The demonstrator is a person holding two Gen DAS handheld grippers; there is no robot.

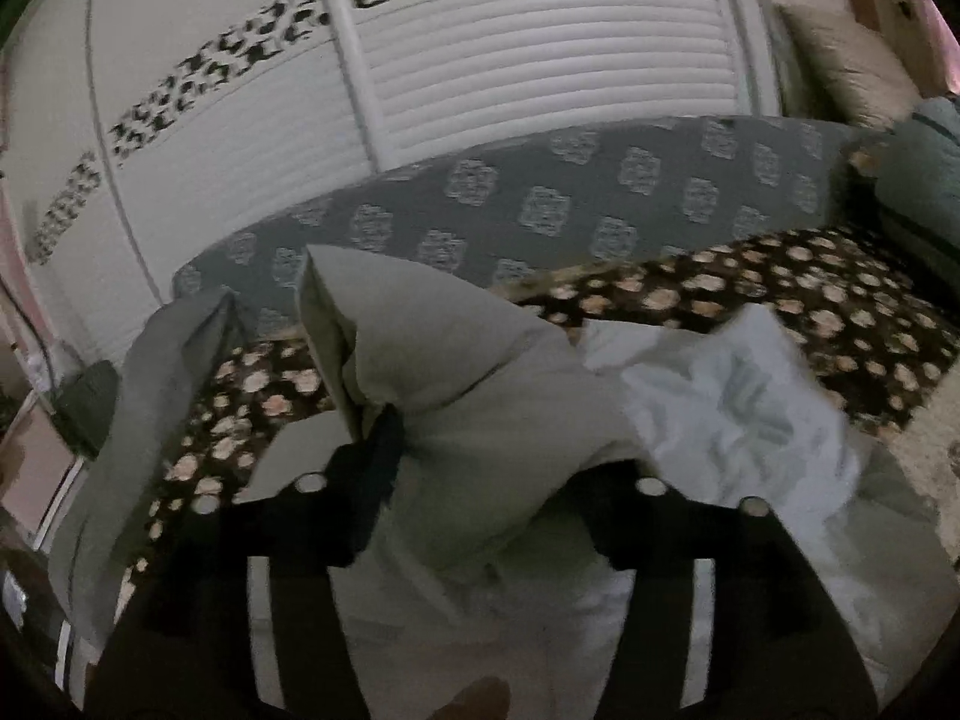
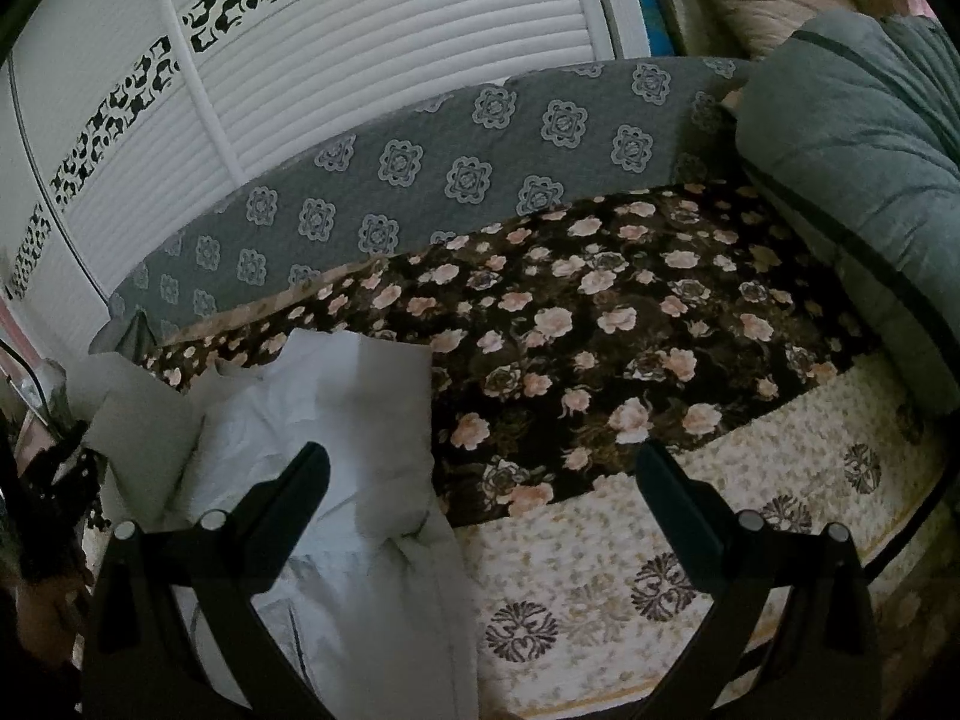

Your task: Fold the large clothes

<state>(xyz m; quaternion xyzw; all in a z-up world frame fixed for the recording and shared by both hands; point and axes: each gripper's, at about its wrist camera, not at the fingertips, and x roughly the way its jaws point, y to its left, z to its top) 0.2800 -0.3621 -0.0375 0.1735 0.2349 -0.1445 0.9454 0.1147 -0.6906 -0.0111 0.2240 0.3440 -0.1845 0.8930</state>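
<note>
My left gripper (image 1: 474, 468) pinches a bunched fold of the pale grey-white garment (image 1: 456, 372), lifting it above the dark floral blanket (image 1: 780, 300). My right gripper (image 2: 480, 468) hangs with its jaws spread wide and bare; the garment lies crumpled under its left finger (image 2: 300, 480), on the bed.

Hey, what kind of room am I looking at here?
Most likely a bedroom. A bed covered with a dark rose-print blanket fills the view, a grey medallion-print quilt lies along its far edge, and white louvered wardrobe doors stand behind. A rolled grey comforter sits at one end.
</note>
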